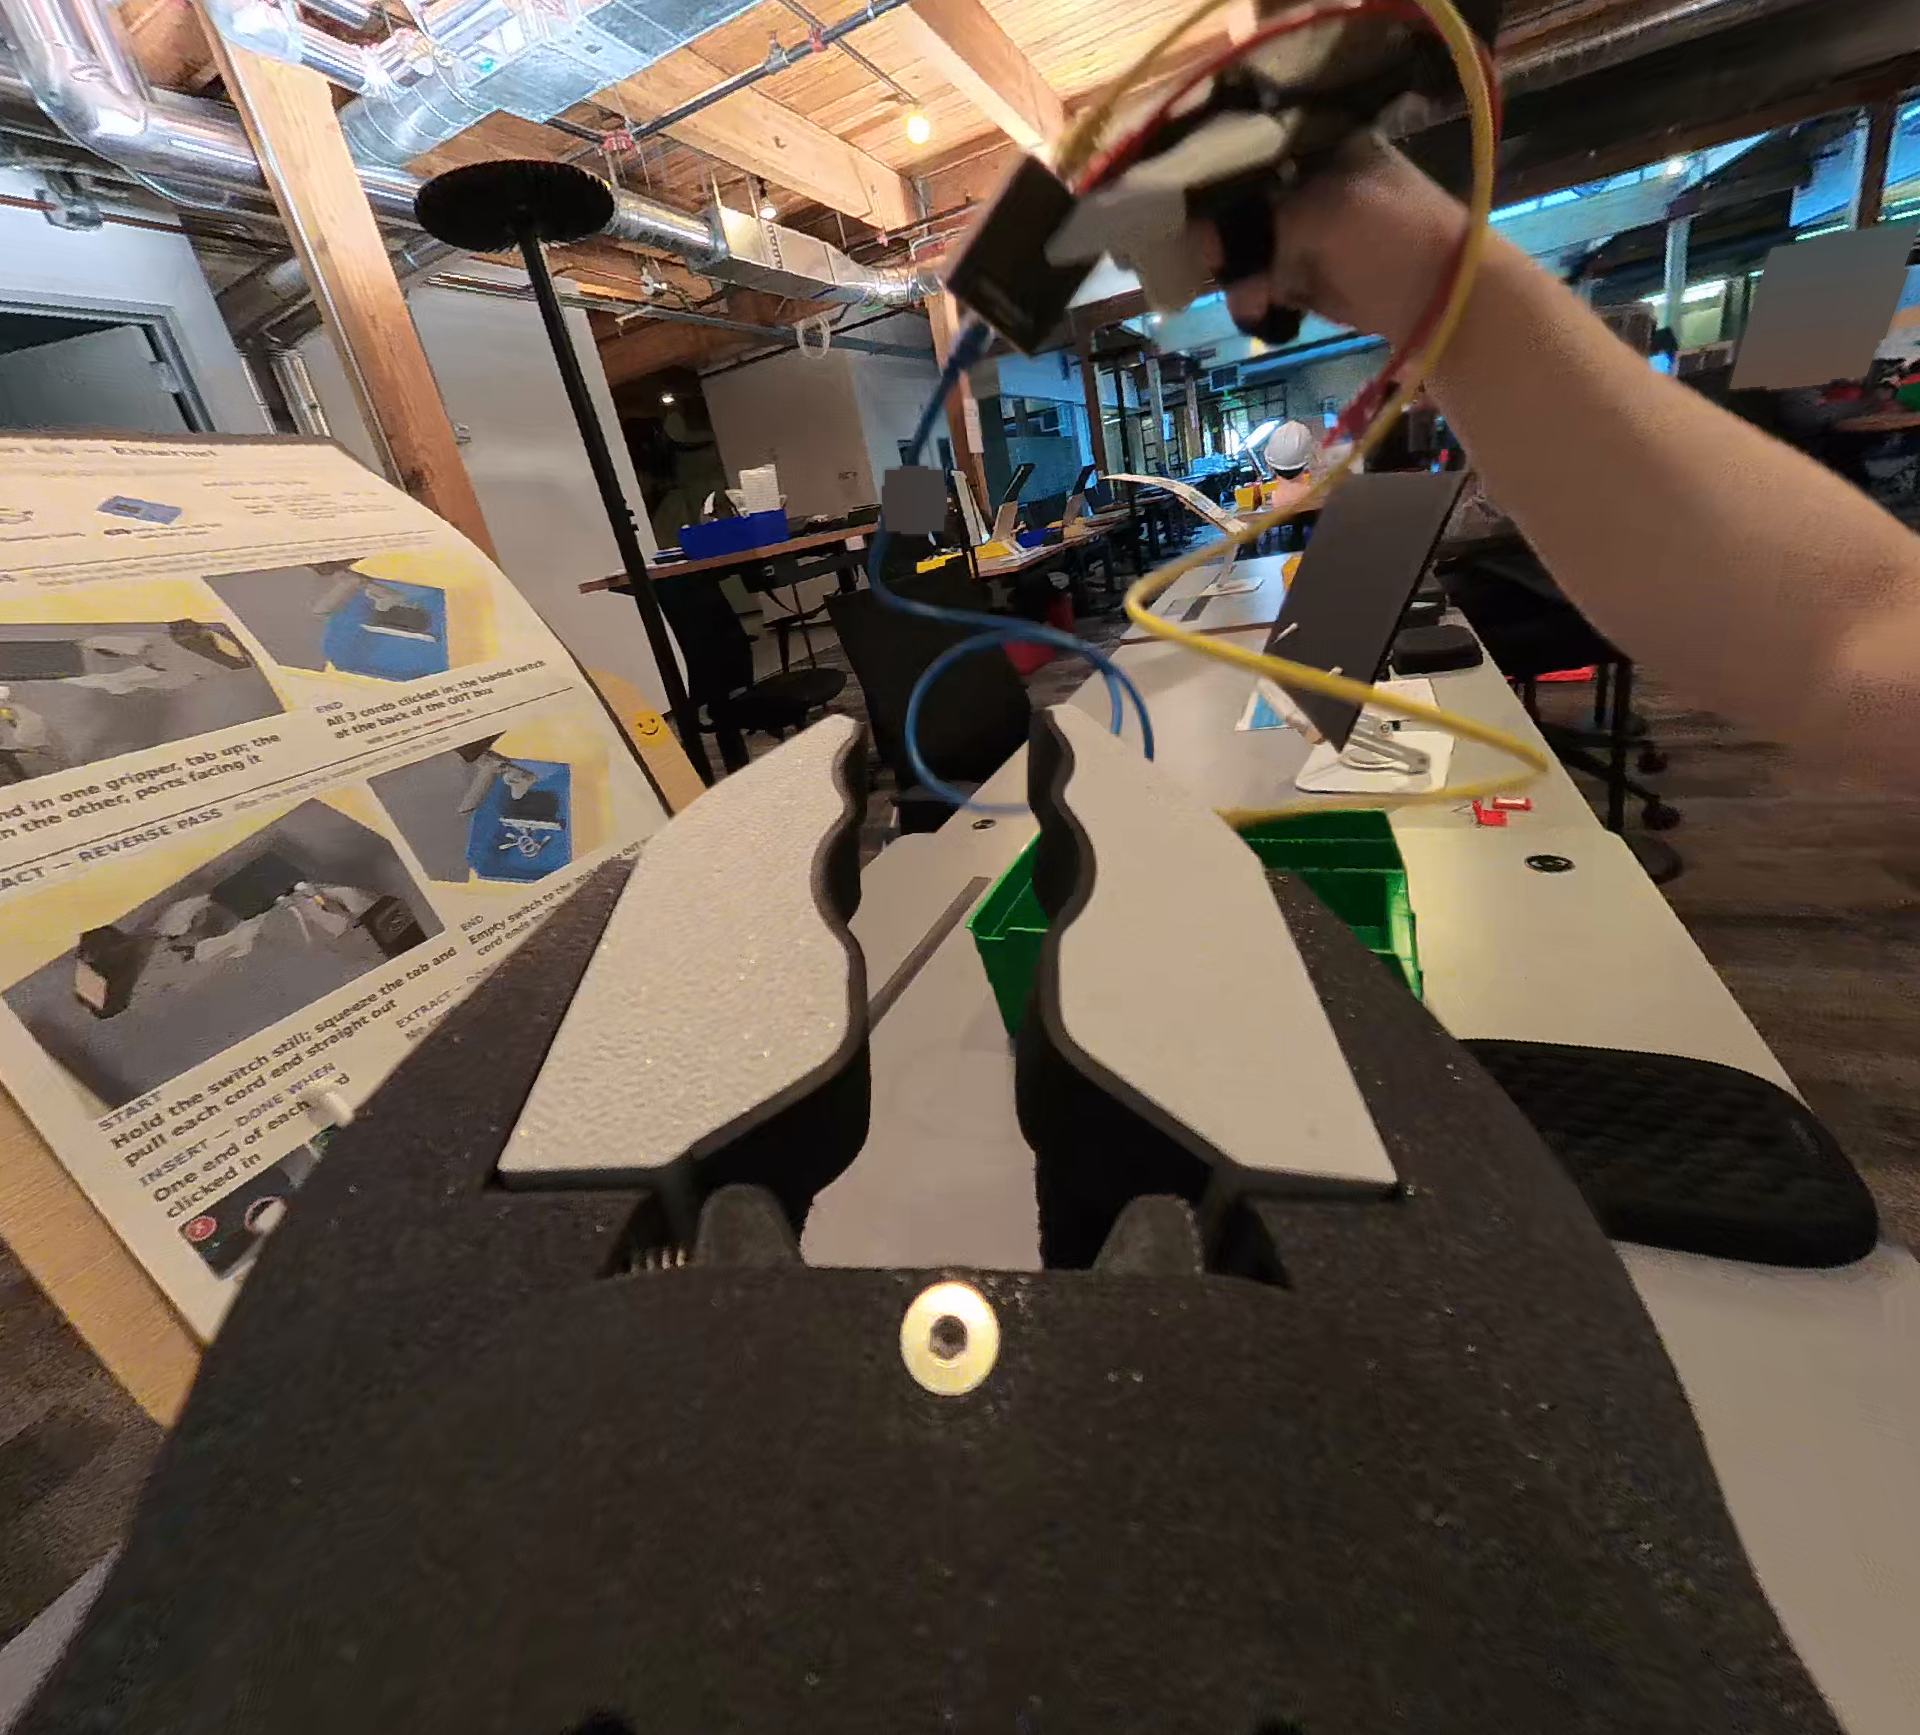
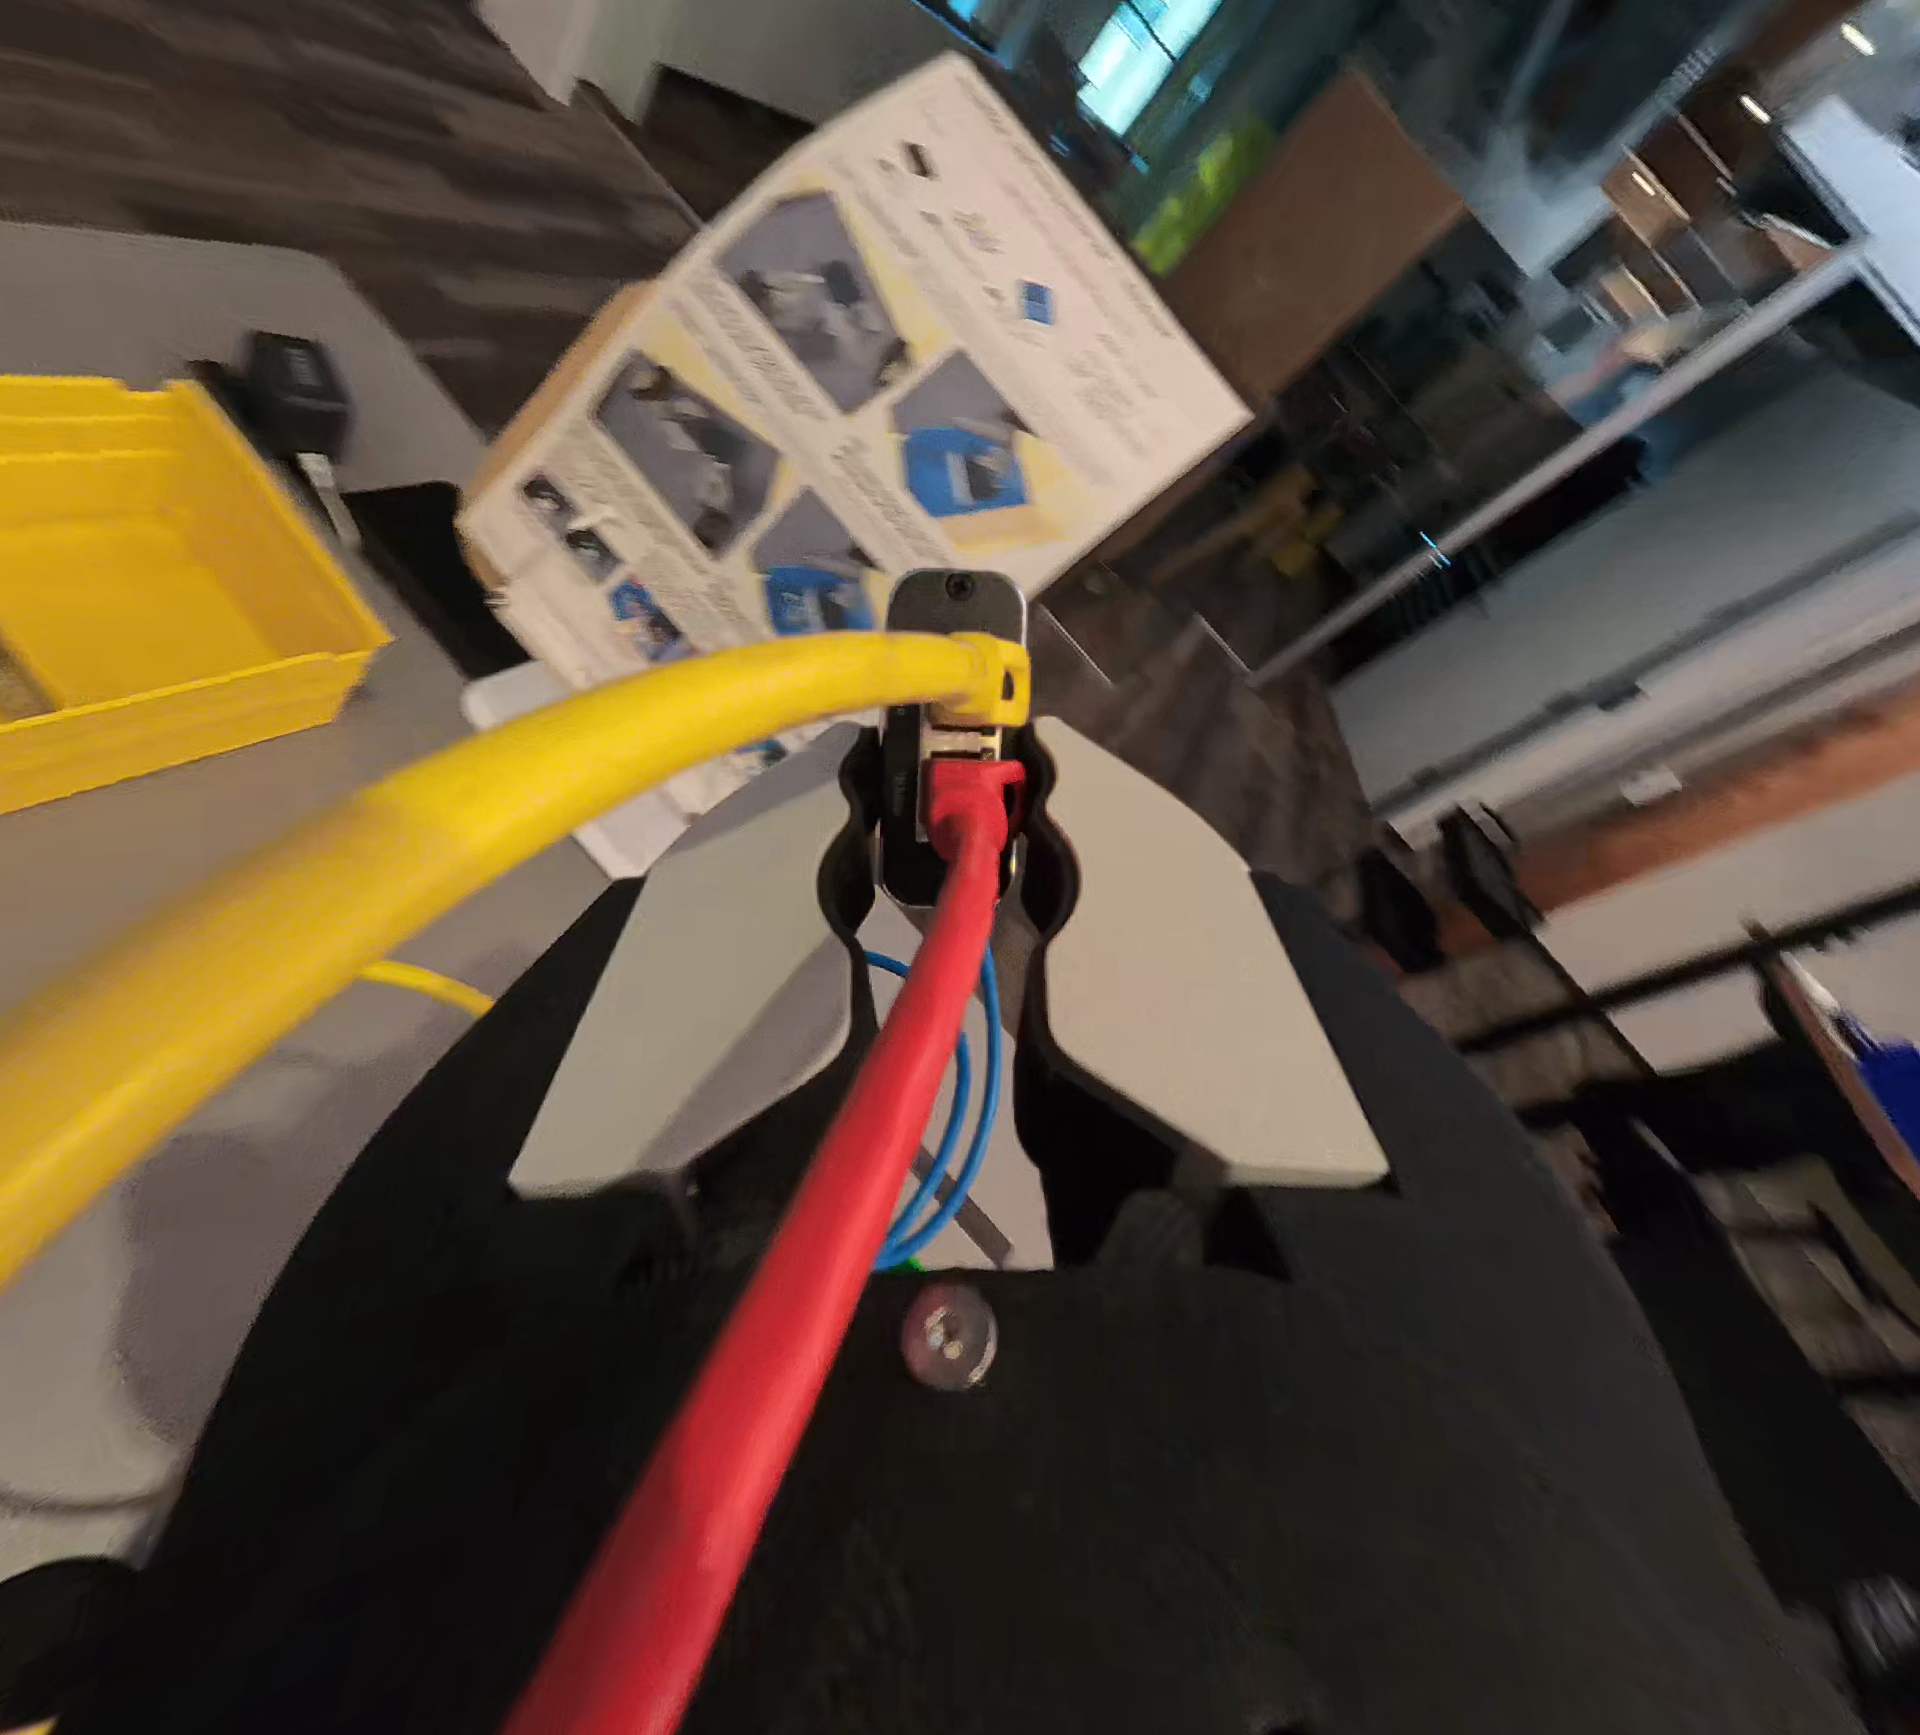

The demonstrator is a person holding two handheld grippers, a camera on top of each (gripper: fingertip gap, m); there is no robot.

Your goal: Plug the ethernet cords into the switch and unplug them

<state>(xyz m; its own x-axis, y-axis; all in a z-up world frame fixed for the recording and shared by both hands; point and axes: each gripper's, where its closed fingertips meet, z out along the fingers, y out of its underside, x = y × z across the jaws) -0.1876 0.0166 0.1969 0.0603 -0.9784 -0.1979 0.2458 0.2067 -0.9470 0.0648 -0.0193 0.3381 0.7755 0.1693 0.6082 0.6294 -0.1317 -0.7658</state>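
My right gripper [image 2: 951, 812] is shut on the black switch [image 2: 954, 636], held end-up between its pads. A yellow cord [image 2: 540, 771] and a red cord [image 2: 894, 1062] are plugged into the switch's ports. A thin blue cord [image 2: 982, 1062] hangs behind it. In the left wrist view the right gripper [image 1: 1143, 220] holds the switch [image 1: 1013, 262] high in the air, and the blue cord [image 1: 935, 709] dangles from the switch in loops. My left gripper [image 1: 945, 750] is open and empty below it. The blue loop hangs just beyond its fingertips [image 1: 821, 750], with neither pad pressing on it.
A green bin [image 1: 1340, 864] stands on the grey table [image 1: 1558, 958] behind my left fingers. An instruction board [image 1: 260, 750] leans at the left. A tablet on a stand [image 1: 1361, 605] and a black pad [image 1: 1683, 1155] are at the right. A yellow bin [image 2: 156, 584] shows in the right wrist view.
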